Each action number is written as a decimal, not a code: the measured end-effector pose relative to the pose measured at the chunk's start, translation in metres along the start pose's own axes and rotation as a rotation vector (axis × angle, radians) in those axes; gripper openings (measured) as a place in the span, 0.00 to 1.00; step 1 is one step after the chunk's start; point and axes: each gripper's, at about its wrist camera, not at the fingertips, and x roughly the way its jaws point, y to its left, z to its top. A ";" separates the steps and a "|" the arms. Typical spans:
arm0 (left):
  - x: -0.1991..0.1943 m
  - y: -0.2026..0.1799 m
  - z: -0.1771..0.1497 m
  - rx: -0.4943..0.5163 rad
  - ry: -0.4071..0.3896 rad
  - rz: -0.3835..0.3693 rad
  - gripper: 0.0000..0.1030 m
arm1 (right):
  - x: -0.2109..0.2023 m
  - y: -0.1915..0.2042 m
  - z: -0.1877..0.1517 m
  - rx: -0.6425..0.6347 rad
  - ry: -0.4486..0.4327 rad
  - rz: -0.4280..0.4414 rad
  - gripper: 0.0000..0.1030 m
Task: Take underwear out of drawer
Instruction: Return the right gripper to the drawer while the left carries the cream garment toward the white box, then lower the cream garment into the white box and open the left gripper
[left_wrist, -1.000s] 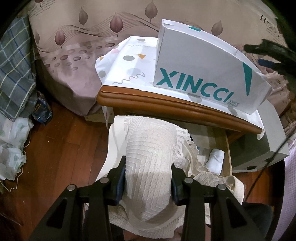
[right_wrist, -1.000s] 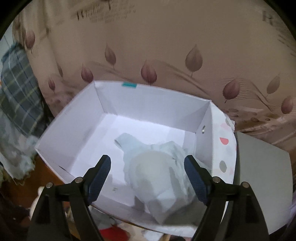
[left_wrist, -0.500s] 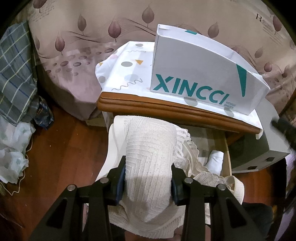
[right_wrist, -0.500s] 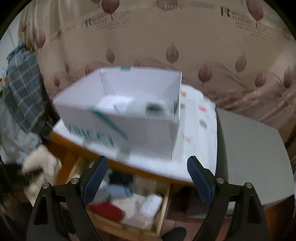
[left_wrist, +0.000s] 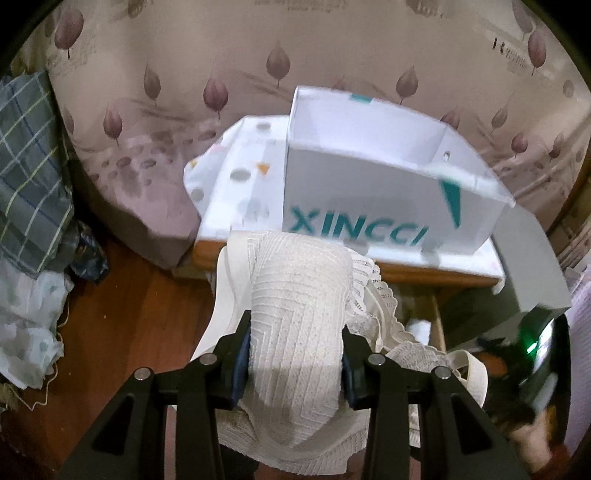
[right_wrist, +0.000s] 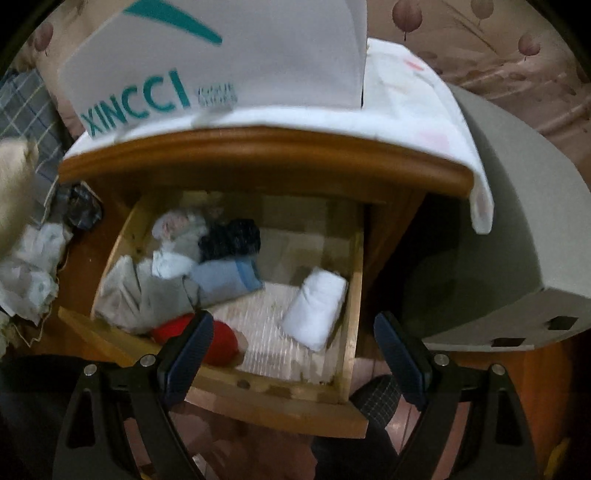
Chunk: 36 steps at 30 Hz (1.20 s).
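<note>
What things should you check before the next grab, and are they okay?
1. Left tool shut on the cream lace underwear: ok.
2. Right tool open, nothing between its fingers: ok.
3. Drawer pulled open: ok.
4. Clothes left inside, like the white folded piece and the red piece: ok.
5. White XINCCI box has room inside: cannot tell.

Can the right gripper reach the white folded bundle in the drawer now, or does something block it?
Probably yes. The right gripper is open and empty above the open drawer, and the white folded bundle lies uncovered by the drawer's right wall.
</note>
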 end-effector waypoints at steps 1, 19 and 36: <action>-0.006 -0.002 0.008 0.003 -0.012 -0.007 0.38 | 0.002 0.000 -0.002 0.000 0.005 0.002 0.84; -0.040 -0.046 0.159 0.060 -0.138 -0.093 0.38 | 0.026 -0.001 -0.026 0.021 -0.012 0.004 0.84; 0.108 -0.088 0.202 0.143 0.062 0.007 0.38 | 0.027 -0.013 -0.028 0.051 -0.001 0.037 0.85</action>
